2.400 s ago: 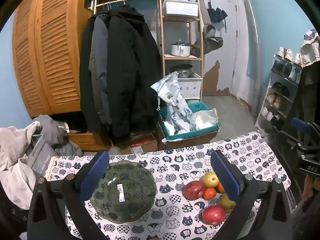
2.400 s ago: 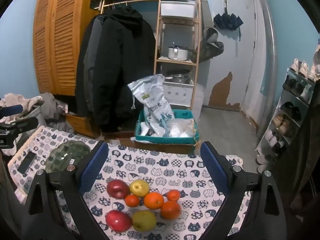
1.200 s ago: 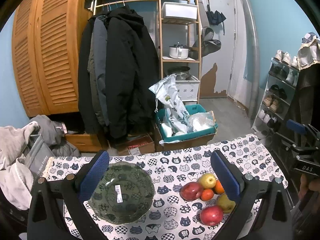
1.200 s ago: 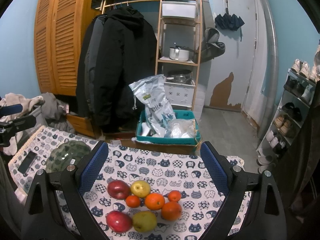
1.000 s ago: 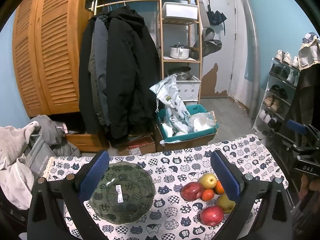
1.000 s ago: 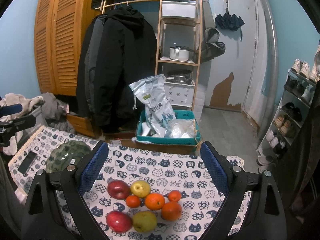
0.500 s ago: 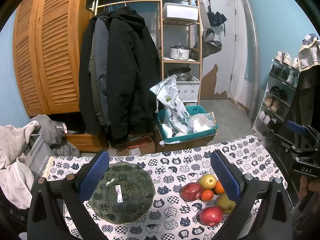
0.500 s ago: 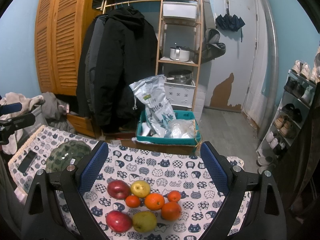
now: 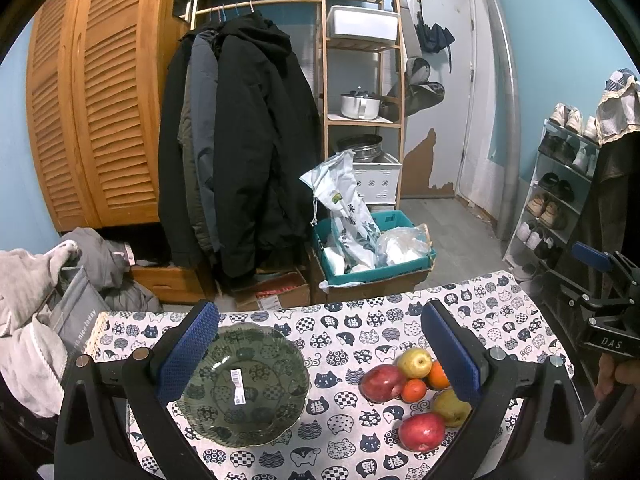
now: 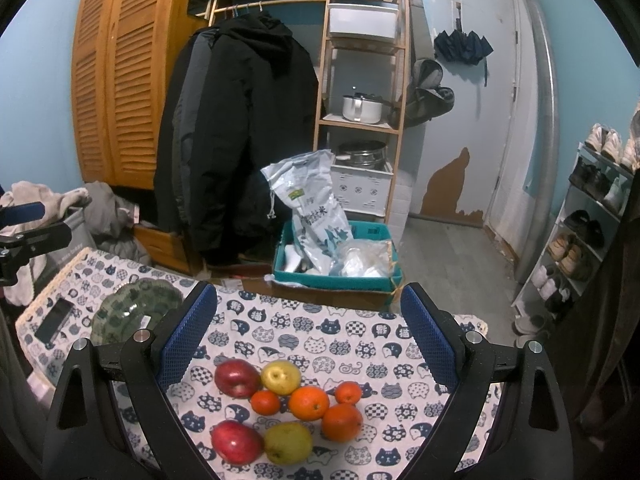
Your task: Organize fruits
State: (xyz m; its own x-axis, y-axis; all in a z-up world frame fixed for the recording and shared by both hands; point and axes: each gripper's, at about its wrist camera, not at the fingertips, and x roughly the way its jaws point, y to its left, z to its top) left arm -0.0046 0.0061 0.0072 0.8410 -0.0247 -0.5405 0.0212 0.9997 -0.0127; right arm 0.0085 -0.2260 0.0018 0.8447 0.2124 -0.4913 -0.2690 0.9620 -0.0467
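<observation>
On the cat-print tablecloth (image 10: 360, 340), the fruit lay in one loose cluster. From the right wrist view I counted two red apples, one at the rear left (image 10: 237, 377) and one at the front left (image 10: 236, 441); two yellow-green pears, one at the rear (image 10: 281, 377) and one at the front (image 10: 288, 442); and four oranges of differing size (image 10: 309, 402), packed between and to the right of them. Several pieces touched their neighbours.

The right gripper (image 10: 308, 332) hovered above this cluster. Its jaws stood wide apart, the blue pads (image 10: 187, 336) flanking the fruit in the picture, and they held nothing.

The green glass bowl (image 9: 244, 384) sat on the same cloth, well to the left of the fruit, with only a white barcode label (image 9: 237, 380) inside it. The left gripper (image 9: 320, 354) was held above the table with its jaws fully spread and empty; in that view the left pad overlapped the bowl rim and the right pad overlapped the fruit.

A dark phone (image 10: 54, 320) lay flat near the left edge of the cloth, just beyond the bowl. Behind the table I noted hanging dark coats (image 9: 240, 140), a wooden shelf unit (image 10: 360, 80) and a teal crate (image 10: 332, 256) with bags.
</observation>
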